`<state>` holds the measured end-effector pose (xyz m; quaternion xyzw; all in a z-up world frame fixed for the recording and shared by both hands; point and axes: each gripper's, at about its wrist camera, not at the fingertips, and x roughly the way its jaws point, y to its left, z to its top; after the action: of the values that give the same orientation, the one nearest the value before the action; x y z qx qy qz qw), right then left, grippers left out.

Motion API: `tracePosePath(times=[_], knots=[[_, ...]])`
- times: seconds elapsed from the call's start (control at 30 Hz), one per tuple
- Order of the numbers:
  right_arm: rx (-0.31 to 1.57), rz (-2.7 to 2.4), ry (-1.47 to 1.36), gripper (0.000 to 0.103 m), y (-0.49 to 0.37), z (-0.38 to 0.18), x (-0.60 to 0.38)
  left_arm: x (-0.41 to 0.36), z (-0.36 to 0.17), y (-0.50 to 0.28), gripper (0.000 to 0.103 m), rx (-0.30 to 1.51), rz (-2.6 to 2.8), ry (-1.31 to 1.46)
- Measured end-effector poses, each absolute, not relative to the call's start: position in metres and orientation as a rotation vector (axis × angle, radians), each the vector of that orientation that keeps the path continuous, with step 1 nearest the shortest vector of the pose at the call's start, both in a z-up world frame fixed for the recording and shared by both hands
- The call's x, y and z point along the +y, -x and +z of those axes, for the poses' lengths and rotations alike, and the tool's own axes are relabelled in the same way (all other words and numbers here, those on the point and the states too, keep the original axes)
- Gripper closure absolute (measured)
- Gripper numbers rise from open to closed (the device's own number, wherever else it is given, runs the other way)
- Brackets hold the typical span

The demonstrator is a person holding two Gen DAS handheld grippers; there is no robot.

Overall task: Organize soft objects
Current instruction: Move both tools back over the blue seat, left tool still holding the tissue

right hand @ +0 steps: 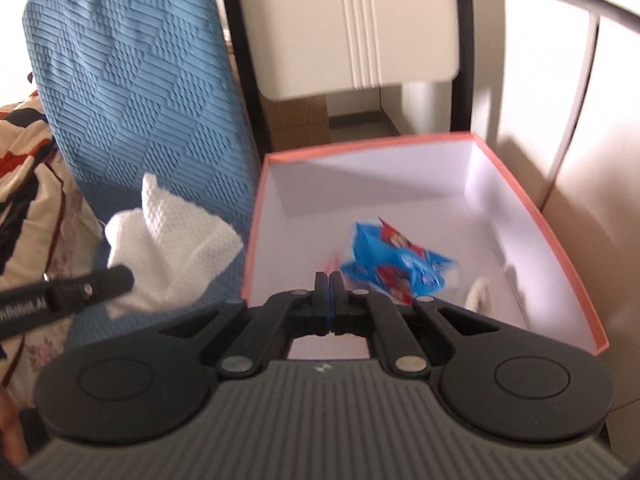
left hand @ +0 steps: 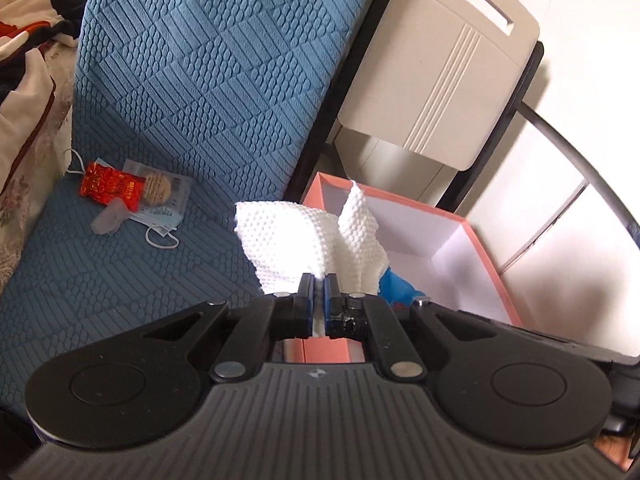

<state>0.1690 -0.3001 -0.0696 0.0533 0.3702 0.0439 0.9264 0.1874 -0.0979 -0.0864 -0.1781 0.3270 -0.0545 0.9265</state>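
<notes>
The tissue [left hand: 308,236], white and dimpled, is pinched in the left gripper [left hand: 319,280], whose jaws are clamped together on its lower edge; the crumpled sheet stands up above the fingers, held over the blue cover [left hand: 200,80] just beside the near left corner of the box [left hand: 492,276]. From the right wrist view the same tissue [right hand: 172,248] hangs left of the box [right hand: 256,216], outside its wall. The right gripper [right hand: 329,280] has its jaws pressed together with nothing between them, poised over the box's near edge. Inside the box, on its white floor, lies a blue packet [right hand: 394,266] with red marks (blurred, so the print is unreadable), and a small white piece [right hand: 482,292] sits just to its right. Farther left on the blue cover lie a red packet [left hand: 110,186], a clear sachet [left hand: 160,196] and a face mask [left hand: 160,232] in a loose cluster. A patterned quilt [left hand: 28,60] is bunched at the far left. A beige chair back [left hand: 440,72] rises behind the box.
</notes>
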Motion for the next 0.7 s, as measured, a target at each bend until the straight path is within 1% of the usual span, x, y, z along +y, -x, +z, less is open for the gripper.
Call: tracePosePath(times=[0.13,0.37,0.47,0.7], knots=[[0.776,0.096,-0.134,0.1,-0.163,-0.08,-0.305,-0.094,-0.088,-0.186,0.097,0.673,-0.096,0.361],[0.752,0.144,-0.127,0.099,-0.16,-0.074,-0.296,-0.073,-0.083,-0.176,0.097,0.646,-0.062,0.369],[0.754,0.185,-0.117,0.098,-0.156,-0.075,-0.283,-0.059,-0.087,-0.169,0.097,0.649,-0.038,0.376],[0.768,0.266,-0.083,0.098,-0.14,-0.087,-0.243,-0.013,-0.107,-0.152,0.097,0.67,0.031,0.415]])
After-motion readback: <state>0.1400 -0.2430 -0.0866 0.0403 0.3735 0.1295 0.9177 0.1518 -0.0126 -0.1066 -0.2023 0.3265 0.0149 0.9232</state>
